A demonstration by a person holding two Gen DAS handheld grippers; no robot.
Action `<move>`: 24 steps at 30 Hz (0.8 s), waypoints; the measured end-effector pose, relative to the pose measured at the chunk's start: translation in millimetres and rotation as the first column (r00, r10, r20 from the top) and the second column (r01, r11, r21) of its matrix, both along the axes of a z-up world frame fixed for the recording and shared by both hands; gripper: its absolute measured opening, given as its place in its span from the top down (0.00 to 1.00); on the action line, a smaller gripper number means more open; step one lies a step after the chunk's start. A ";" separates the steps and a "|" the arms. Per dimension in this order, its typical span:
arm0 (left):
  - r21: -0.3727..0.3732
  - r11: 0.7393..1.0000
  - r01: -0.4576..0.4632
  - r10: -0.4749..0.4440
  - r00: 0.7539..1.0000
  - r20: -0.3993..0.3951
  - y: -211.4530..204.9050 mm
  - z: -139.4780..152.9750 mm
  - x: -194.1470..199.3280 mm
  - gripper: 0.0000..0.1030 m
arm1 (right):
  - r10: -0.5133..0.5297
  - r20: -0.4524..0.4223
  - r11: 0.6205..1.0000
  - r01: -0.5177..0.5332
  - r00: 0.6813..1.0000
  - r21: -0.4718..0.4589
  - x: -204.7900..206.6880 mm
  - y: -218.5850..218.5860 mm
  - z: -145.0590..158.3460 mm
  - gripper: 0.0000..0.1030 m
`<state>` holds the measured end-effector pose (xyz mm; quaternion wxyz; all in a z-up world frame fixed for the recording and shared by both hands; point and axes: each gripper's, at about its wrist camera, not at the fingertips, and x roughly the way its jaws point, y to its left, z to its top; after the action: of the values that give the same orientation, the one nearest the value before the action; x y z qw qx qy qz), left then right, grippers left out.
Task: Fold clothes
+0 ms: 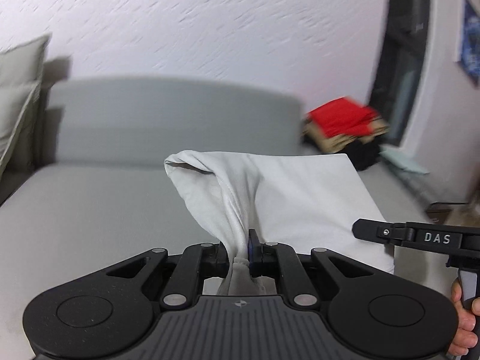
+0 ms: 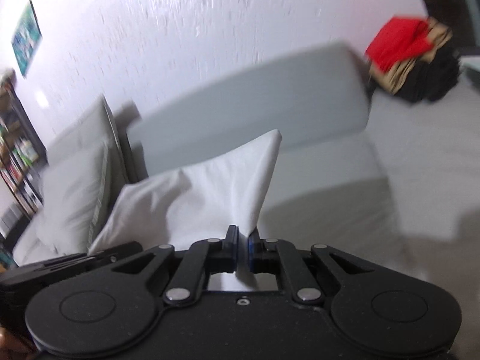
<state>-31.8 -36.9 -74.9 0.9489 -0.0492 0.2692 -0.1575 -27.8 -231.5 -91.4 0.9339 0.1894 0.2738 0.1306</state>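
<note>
A white garment (image 1: 300, 198) hangs stretched between two handheld grippers above a grey sofa (image 1: 90, 198); its long axis runs side to side across the lower centre of the left wrist view, with one bunched end twisting down into the left gripper (image 1: 241, 253), whose jaws are closed on the cloth; in the right wrist view the right gripper (image 2: 243, 250) pinches a pointed corner of the garment, which rises toward mid-frame; a pile of red, tan and black clothes (image 1: 345, 123) sits at the right; pale cushions (image 2: 78, 180) lean at the left.
</note>
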 end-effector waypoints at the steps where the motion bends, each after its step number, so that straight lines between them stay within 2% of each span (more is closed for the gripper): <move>1: 0.006 1.000 0.012 -0.013 0.999 0.039 -10.1 8.8 -10.3 0.92 | -0.020 0.022 1.000 0.019 1.000 0.015 -12.5 -14.0 7.4 0.94; 7: -0.042 0.978 0.203 -0.202 0.979 0.034 -92.7 25.5 -16.4 0.92 | -0.209 0.018 0.975 0.207 0.978 0.081 -77.7 -107.5 23.5 0.94; 12: -0.002 0.941 0.338 -0.338 0.941 -0.015 -166.4 11.7 -2.6 0.92 | -0.346 -0.022 0.934 0.346 0.938 0.089 -107.2 -172.7 16.4 0.94; 18: 0.023 0.902 0.432 -0.429 0.900 -0.080 -244.6 -8.6 35.3 0.92 | -0.455 -0.075 0.880 0.461 0.887 0.110 -89.6 -228.0 -1.9 0.94; 24: -0.051 0.897 0.440 -0.443 0.890 -0.109 -295.1 -14.6 92.9 0.92 | -0.531 -0.064 0.838 0.535 0.845 0.108 -59.7 -281.3 3.5 0.94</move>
<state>61.1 -332.0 -89.5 0.8701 -0.0078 0.3269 -0.3688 -87.5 -512.8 -87.9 0.9156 0.3166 0.2167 -0.1206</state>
